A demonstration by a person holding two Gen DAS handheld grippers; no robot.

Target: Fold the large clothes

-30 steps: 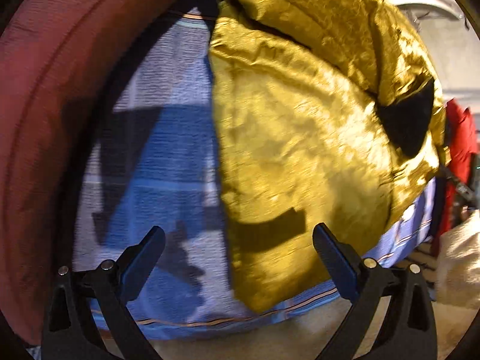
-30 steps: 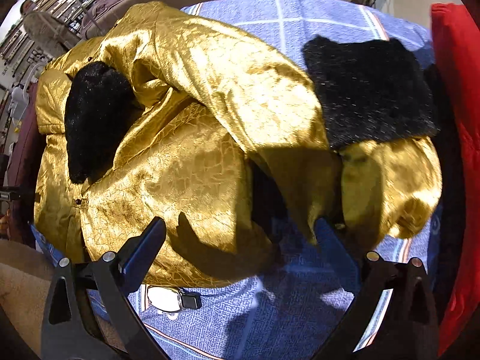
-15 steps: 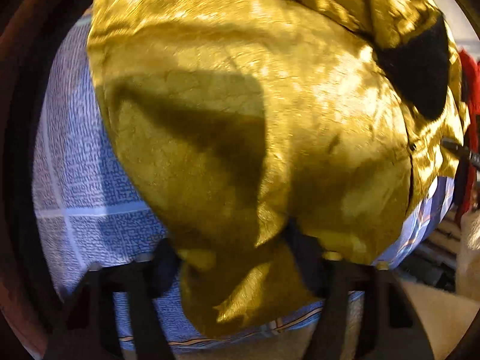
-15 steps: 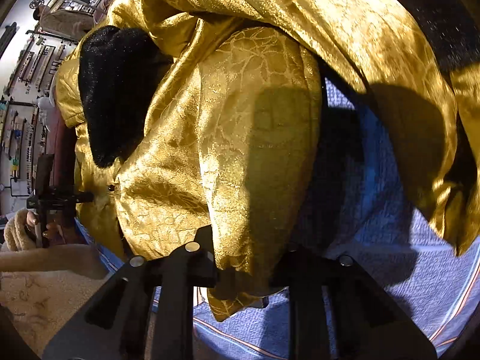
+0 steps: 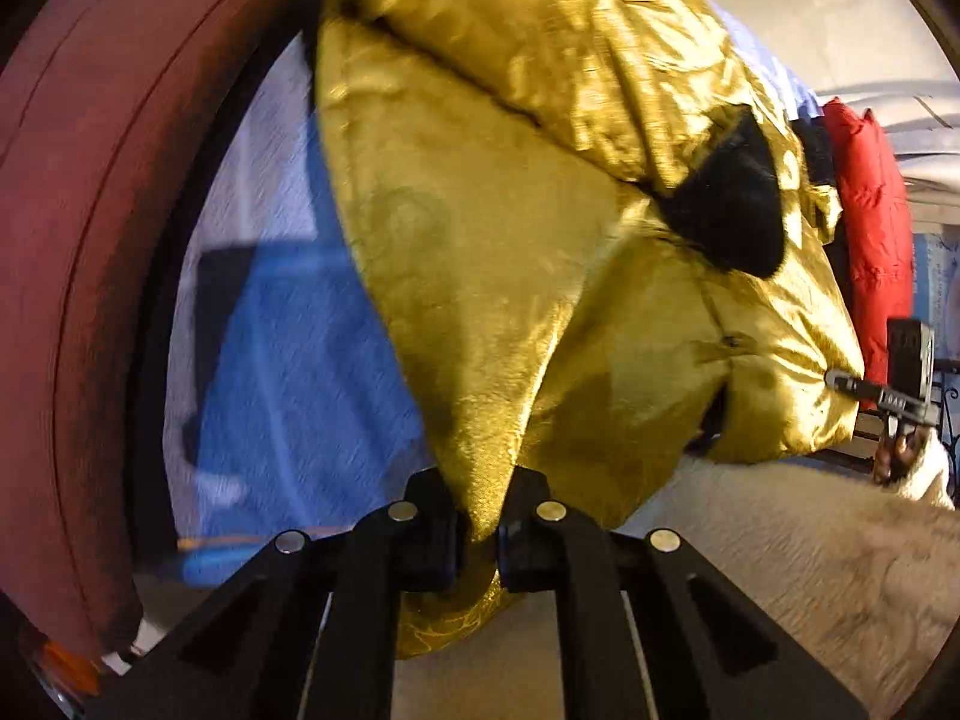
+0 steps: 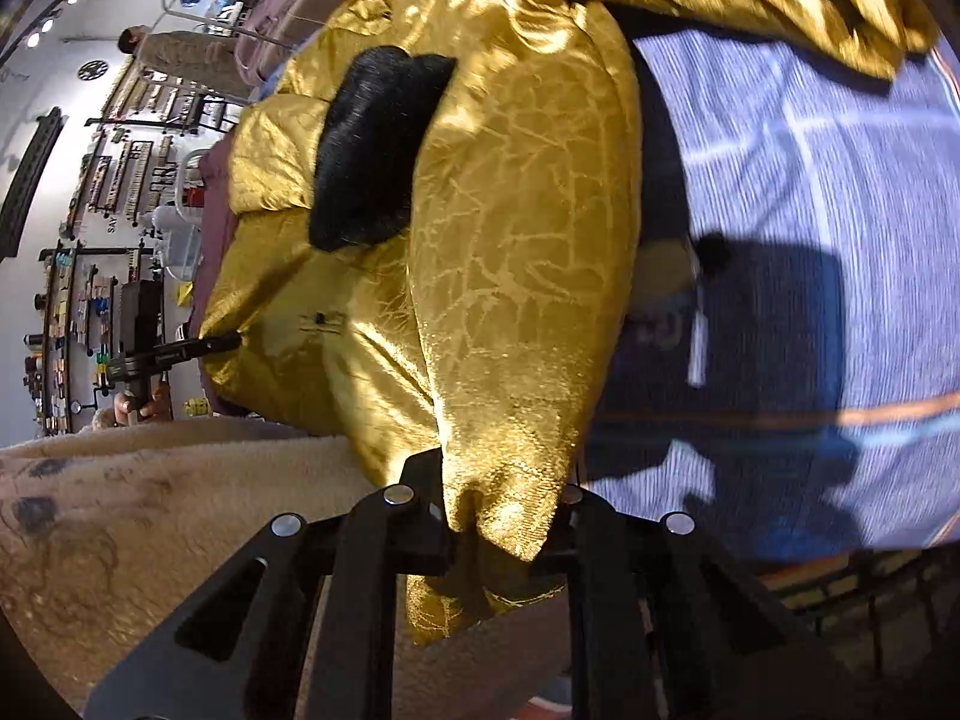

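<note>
A shiny gold jacket (image 5: 510, 240) with a black fur collar (image 5: 732, 204) lies on a blue striped bedsheet (image 5: 288, 360). My left gripper (image 5: 479, 534) is shut on the jacket's hem corner and holds it lifted off the sheet. My right gripper (image 6: 504, 534) is shut on the other hem corner of the jacket (image 6: 516, 252). The collar shows in the right wrist view (image 6: 372, 144) too. Each gripper also shows at the edge of the other's view: the right one (image 5: 840, 383), the left one (image 6: 228, 341).
A dark red headboard or cushion (image 5: 78, 240) curves along the left. A red padded garment (image 5: 870, 228) lies beyond the jacket. A cream fleece sleeve (image 6: 150, 510) covers my arm. A person (image 6: 180, 51) and wall racks (image 6: 90, 228) stand in the background.
Both grippers went from open above the jacket to shut on its hem corners. They have now pulled back and lifted the hem off the sheet.
</note>
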